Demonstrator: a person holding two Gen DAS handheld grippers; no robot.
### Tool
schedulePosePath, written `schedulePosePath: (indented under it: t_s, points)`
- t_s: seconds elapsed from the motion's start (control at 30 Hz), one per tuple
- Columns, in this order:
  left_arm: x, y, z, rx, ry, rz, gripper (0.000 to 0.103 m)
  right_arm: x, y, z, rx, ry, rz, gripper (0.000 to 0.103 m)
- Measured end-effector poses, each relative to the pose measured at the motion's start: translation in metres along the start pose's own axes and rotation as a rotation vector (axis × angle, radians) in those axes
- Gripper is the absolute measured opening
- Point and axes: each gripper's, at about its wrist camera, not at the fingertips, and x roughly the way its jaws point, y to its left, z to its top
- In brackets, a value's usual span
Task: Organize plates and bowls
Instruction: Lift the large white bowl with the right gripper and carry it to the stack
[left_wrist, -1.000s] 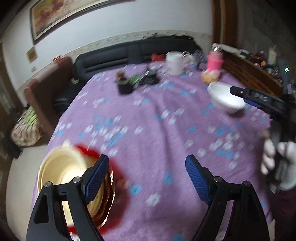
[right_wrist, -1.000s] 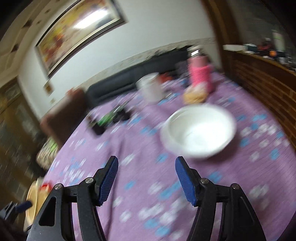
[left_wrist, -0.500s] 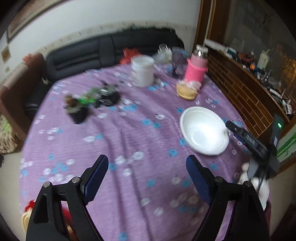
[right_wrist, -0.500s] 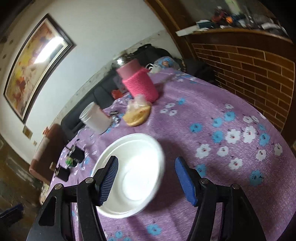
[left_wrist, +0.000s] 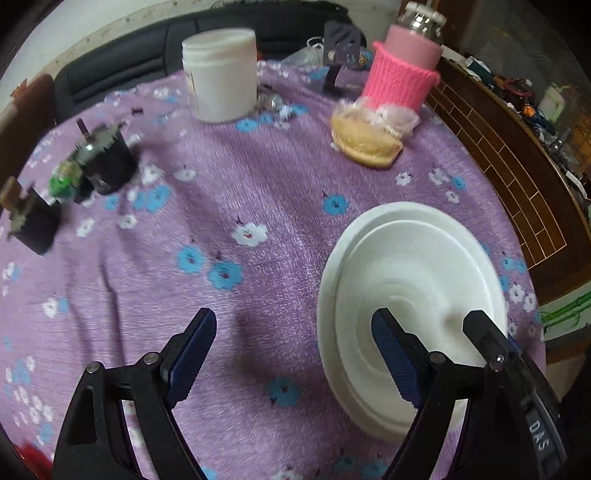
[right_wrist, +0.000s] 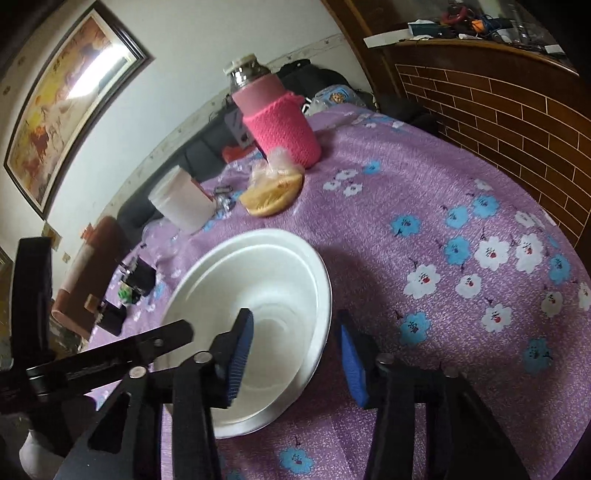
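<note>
A white bowl (left_wrist: 413, 280) sits on the purple flowered tablecloth (left_wrist: 240, 206) near the table's right edge. My left gripper (left_wrist: 295, 354) is open; its right finger is over the bowl's near left rim, its left finger over the cloth. My right gripper (right_wrist: 295, 354) is open and straddles the bowl's (right_wrist: 258, 295) near right rim, left finger inside, right finger outside. The left gripper's finger (right_wrist: 122, 350) crosses the right wrist view at the bowl's left side. The right gripper's finger (left_wrist: 491, 343) shows over the bowl in the left wrist view.
Behind the bowl lie a bagged bun (left_wrist: 365, 144), a pink-sleeved flask (left_wrist: 402, 70) and a white jar (left_wrist: 221, 74). Small black gadgets (left_wrist: 103, 162) sit at the left. A brick-patterned counter (right_wrist: 498, 99) runs along the right. A black sofa (left_wrist: 122, 66) stands behind the table.
Both grippers have closed in on the white bowl, which now fills the near view. The left gripper has swung right, away from the yellow bowls on the red plate.
</note>
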Motion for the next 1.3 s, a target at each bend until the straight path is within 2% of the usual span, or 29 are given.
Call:
schedulePosePath:
  t_s: [0.1,0.17,0.2,0.23,0.33,0.5,0.57,0.7,0.87,1.07,1.17,1.3]
  points:
    - [0.011,0.000,0.002,-0.029,0.023,-0.037,0.083,0.007,-0.002,0.000,0.004,0.015,-0.001,0.030]
    - [0.014,-0.002,0.002,-0.031,0.039,-0.079,0.065,0.008,-0.002,-0.001,0.003,0.019,-0.001,0.025]
    - [0.015,-0.004,0.001,-0.023,0.051,-0.094,0.041,0.008,-0.001,-0.001,0.000,0.018,0.000,0.021]
    - [0.016,-0.006,0.000,-0.009,0.067,-0.113,0.022,0.008,0.000,-0.002,-0.002,0.019,0.007,0.020]
    - [0.007,-0.009,-0.008,0.018,0.052,-0.089,0.022,0.005,0.002,-0.003,-0.002,0.026,0.028,0.016]
    - [-0.035,0.008,-0.030,0.009,-0.006,-0.052,0.022,-0.005,0.018,-0.010,-0.020,0.024,0.145,0.014]
    - [-0.054,0.020,-0.041,-0.016,-0.016,-0.041,0.022,-0.008,0.034,-0.018,-0.052,0.038,0.218,0.014]
    - [-0.098,0.053,-0.083,-0.065,-0.063,0.027,0.027,-0.017,0.072,-0.042,-0.148,0.062,0.309,0.014]
    - [-0.140,0.099,-0.137,-0.177,-0.123,0.039,0.038,-0.034,0.131,-0.087,-0.306,0.102,0.419,0.015]
    - [-0.203,0.148,-0.198,-0.262,-0.220,0.089,0.038,-0.063,0.190,-0.136,-0.417,0.118,0.461,0.015]
    - [-0.232,0.162,-0.217,-0.287,-0.282,0.111,0.038,-0.083,0.221,-0.154,-0.459,0.114,0.482,0.016]
    - [-0.266,0.188,-0.248,-0.339,-0.344,0.144,0.043,-0.108,0.261,-0.175,-0.555,0.103,0.502,0.016]
